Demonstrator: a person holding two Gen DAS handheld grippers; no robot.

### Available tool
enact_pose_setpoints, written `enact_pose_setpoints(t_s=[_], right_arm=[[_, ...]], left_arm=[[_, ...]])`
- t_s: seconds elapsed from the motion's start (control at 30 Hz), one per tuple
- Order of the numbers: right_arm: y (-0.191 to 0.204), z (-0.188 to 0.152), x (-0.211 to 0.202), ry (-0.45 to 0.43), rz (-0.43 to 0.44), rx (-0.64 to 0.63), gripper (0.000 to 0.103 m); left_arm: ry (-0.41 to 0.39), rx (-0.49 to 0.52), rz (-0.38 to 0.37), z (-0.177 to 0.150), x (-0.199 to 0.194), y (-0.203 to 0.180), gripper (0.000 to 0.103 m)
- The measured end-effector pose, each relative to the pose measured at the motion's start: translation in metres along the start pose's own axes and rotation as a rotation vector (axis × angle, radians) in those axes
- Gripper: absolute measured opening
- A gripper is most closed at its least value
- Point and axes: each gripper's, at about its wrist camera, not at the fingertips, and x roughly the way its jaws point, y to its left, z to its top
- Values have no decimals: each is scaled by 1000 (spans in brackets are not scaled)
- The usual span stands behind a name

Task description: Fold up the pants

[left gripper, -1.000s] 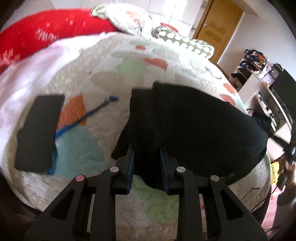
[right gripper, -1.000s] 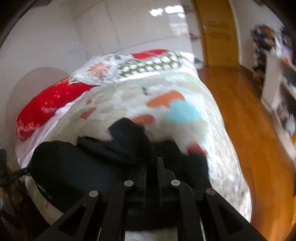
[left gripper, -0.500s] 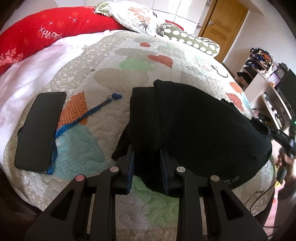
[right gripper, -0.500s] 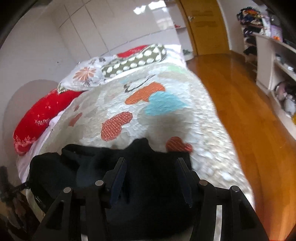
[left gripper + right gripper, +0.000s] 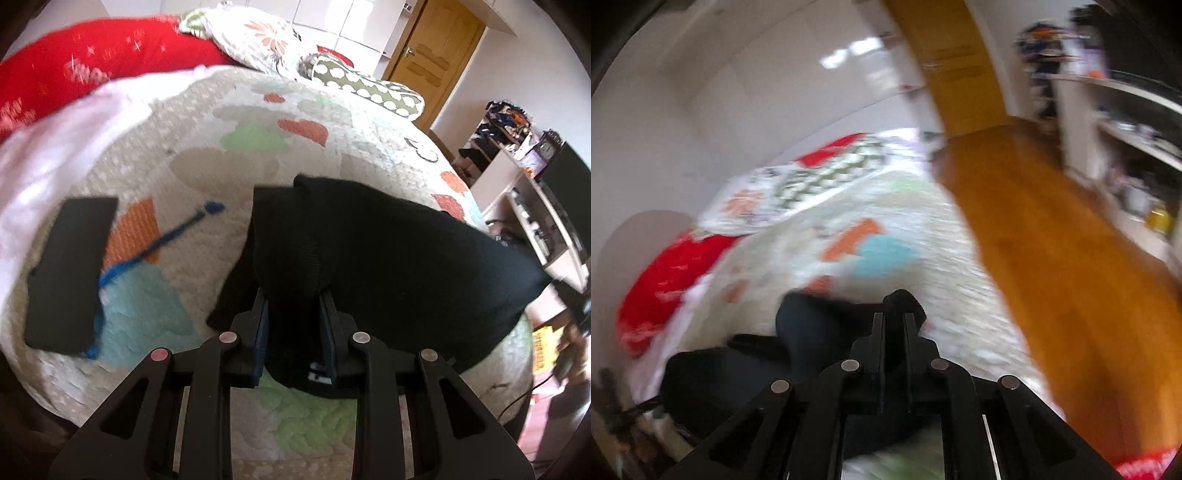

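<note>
The left tool (image 5: 293, 317) pinches a bunched edge of the black pants (image 5: 369, 254) at lower centre; the right tool (image 5: 894, 325) has just been closing and nips a fold of cloth. The pants lie doubled on the quilted bed (image 5: 207, 147), centre-right. One fold looks made; more folding and flattening remain.

The right tool (image 5: 894, 321), just closed, pinches the black pants (image 5: 812, 332) over the quilt (image 5: 923, 229).
</note>
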Motion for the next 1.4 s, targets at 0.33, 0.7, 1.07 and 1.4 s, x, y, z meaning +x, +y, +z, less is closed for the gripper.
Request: enact_pose_setpoints(t_s=[0.33,0.7,1.07,1.4], right_arm=[[3,-22,3,84,-68,-93,14],[59,16,35,71,24,-324,50],[144,-29,136,345,186,-870,36],[162,-15,132,293,67,-993,0]], left_arm=[[-14,-12,-7,-6,-13,3,24],[37,-48,25,-21,-8,22,24],[43,-9,75,-21,-3,15,24],[30,-10,81,-20,-2,15,24]])
